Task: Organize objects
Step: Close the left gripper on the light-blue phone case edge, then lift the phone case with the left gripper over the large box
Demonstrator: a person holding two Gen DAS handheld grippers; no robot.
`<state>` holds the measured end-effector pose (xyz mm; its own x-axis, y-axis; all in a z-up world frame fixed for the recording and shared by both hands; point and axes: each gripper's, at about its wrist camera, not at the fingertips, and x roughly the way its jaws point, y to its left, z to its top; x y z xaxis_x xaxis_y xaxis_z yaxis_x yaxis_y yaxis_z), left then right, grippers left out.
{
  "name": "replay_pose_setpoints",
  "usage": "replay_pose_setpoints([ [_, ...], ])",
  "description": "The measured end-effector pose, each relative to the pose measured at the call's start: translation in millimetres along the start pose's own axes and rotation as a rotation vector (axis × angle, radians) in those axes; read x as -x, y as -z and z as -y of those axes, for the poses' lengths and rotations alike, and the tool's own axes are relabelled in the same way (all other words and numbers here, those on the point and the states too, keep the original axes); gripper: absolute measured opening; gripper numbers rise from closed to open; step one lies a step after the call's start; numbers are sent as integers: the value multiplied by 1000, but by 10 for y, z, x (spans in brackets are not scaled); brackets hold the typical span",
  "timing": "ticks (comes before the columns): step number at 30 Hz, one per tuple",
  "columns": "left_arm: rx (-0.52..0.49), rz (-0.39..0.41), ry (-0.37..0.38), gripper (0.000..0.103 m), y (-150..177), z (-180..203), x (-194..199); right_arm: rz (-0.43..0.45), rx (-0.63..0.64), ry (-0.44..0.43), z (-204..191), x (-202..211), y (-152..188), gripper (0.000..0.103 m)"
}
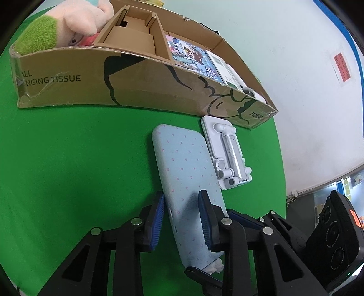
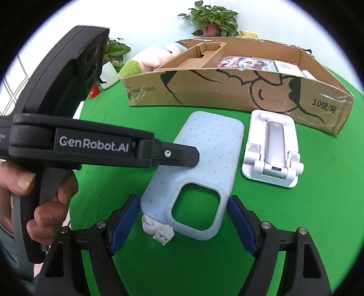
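A light blue phone case [image 1: 186, 164] with pink dots lies back up on the green cloth, and a small white charm [image 2: 159, 232] hangs at its corner. My left gripper [image 1: 181, 193] is shut on one long edge, with one pad against the side wall and the other on the back. From the left of the right wrist view, its finger [image 2: 182, 157] reaches over the phone case [image 2: 204, 154]. My right gripper [image 2: 183, 198] straddles the end with the camera hole, a blue pad against each side. A folded white phone stand [image 2: 271, 152] lies beside the case, untouched.
An open cardboard box [image 2: 227, 91] stands just behind, holding a cardboard insert, picture books [image 1: 193, 57] and white items. A plush toy [image 1: 75, 20] leans at its far left end. Potted plants [image 2: 211, 20] stand behind it. A person's hand [image 2: 45, 205] holds the left gripper.
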<state>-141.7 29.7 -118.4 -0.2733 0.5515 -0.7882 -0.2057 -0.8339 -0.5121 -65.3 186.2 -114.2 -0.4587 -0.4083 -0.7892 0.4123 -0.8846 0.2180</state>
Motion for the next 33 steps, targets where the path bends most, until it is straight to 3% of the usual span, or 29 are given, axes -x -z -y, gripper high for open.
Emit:
replay_pose_setpoints([
  [5,-22,48,8,26,14,83,136,27,19,16,-25,89,-59,79],
  [14,-97,175,-2,26,-92,389,629,158,84,56,-301,501,-184,79],
  [33,-205,318,-35,25,-1043,807,917,282,156,142,-53,539,-1160,79],
])
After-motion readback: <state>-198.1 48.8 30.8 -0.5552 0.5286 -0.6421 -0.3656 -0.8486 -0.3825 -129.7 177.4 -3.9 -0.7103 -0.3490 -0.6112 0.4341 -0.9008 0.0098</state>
